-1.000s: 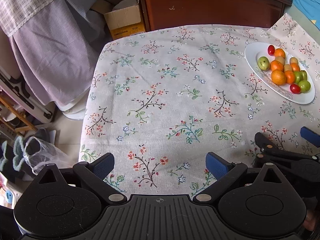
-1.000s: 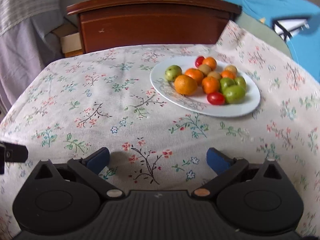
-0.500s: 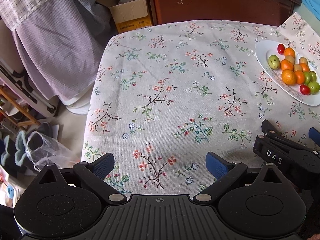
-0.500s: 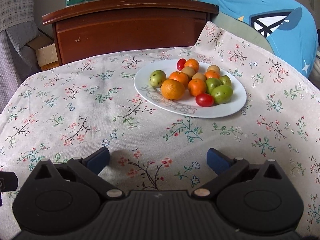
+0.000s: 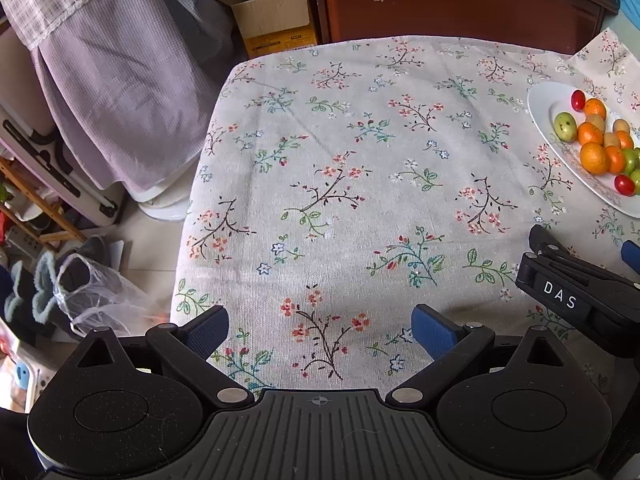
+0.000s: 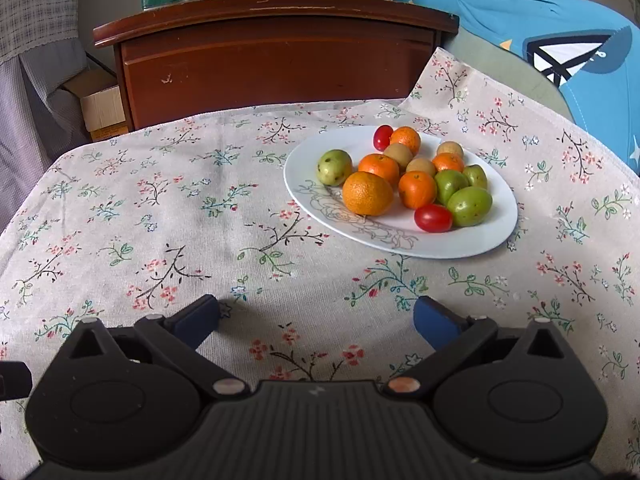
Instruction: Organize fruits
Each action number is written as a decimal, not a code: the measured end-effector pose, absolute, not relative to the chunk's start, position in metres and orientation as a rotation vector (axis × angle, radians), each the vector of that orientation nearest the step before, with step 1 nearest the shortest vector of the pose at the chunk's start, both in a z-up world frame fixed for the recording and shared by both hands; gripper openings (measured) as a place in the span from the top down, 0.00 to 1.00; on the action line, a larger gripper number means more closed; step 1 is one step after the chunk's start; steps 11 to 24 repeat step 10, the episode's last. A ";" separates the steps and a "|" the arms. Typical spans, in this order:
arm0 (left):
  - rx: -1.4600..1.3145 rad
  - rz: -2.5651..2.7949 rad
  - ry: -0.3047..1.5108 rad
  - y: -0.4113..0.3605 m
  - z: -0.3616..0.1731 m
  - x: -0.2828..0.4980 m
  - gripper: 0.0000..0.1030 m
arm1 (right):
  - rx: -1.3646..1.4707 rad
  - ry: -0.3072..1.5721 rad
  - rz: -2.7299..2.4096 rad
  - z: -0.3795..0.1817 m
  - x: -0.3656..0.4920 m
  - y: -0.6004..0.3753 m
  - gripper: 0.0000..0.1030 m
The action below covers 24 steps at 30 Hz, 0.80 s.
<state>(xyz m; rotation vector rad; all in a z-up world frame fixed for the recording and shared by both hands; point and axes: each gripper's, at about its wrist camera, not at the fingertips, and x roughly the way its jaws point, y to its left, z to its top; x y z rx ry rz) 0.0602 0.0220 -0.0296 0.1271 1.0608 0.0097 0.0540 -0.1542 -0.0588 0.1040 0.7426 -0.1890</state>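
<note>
Floral tablecloth (image 5: 360, 160); "DAS" on right tongs (image 5: 580, 276)

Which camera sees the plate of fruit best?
The right wrist view: the whole white plate sits near the middle, every fruit clear. In the left wrist view the plate is squeezed against the right edge, partly cut off, with the fruit small.
</note>
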 end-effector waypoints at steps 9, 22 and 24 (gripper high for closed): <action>0.149 0.022 1.084 0.022 -0.040 0.066 0.04 | 0.105 0.742 -0.189 -0.059 0.053 -0.154 0.01; 0.150 0.024 1.088 0.023 -0.041 0.067 0.04 | 0.105 0.742 -0.189 -0.059 0.053 -0.154 0.01; 0.150 0.024 1.088 0.023 -0.041 0.067 0.04 | 0.105 0.742 -0.189 -0.059 0.053 -0.154 0.01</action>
